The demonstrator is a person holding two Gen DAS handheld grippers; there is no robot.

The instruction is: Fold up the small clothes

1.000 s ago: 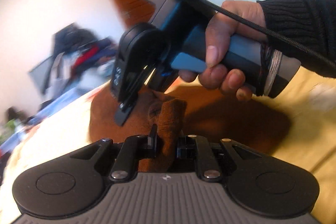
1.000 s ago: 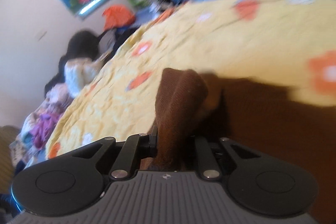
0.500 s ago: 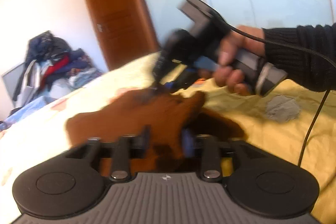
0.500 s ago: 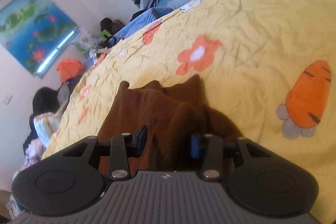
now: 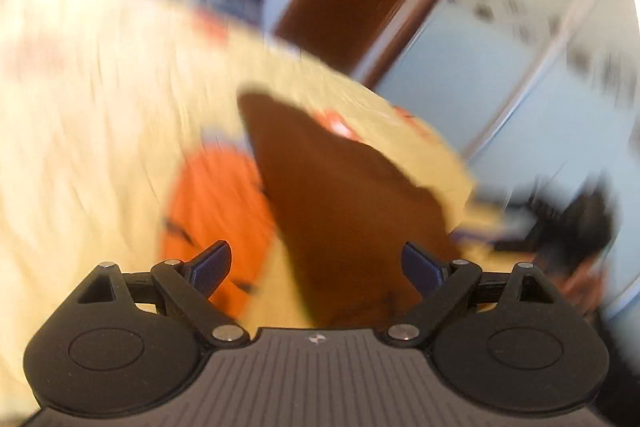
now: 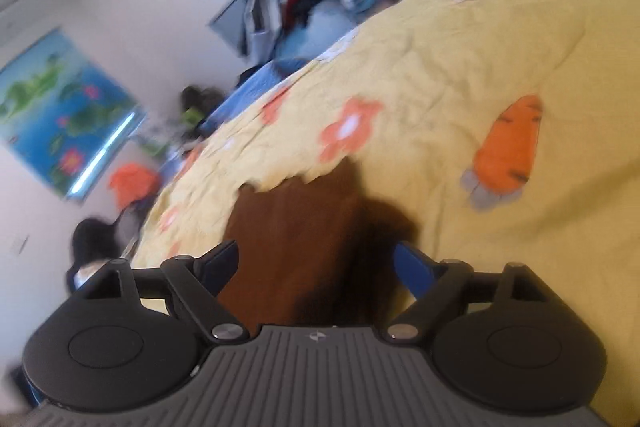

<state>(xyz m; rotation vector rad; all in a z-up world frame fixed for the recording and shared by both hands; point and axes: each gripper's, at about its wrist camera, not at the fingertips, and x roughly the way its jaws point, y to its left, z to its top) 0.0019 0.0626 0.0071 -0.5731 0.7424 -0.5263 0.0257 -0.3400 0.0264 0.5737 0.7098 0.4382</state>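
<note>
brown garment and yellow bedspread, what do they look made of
Brown garment: looks like a soft matte knit, with a scalloped far edge; blur hides the texture, so knit is a guess. Yellow bedspread: thin woven cloth, probably cotton, matte, finely creased all over, printed with flowers and a carrot.

The left gripper (image 5: 316,265) is matte black plastic: two round side housings with shallow circular insets, angled linkage arms with silver screws, and blue-faced fingertips (image 5: 212,263). Its grey ribbed centre panel bears a small white mark. The right gripper (image 6: 316,265) has the same build and blue fingertips (image 6: 414,271).
</note>
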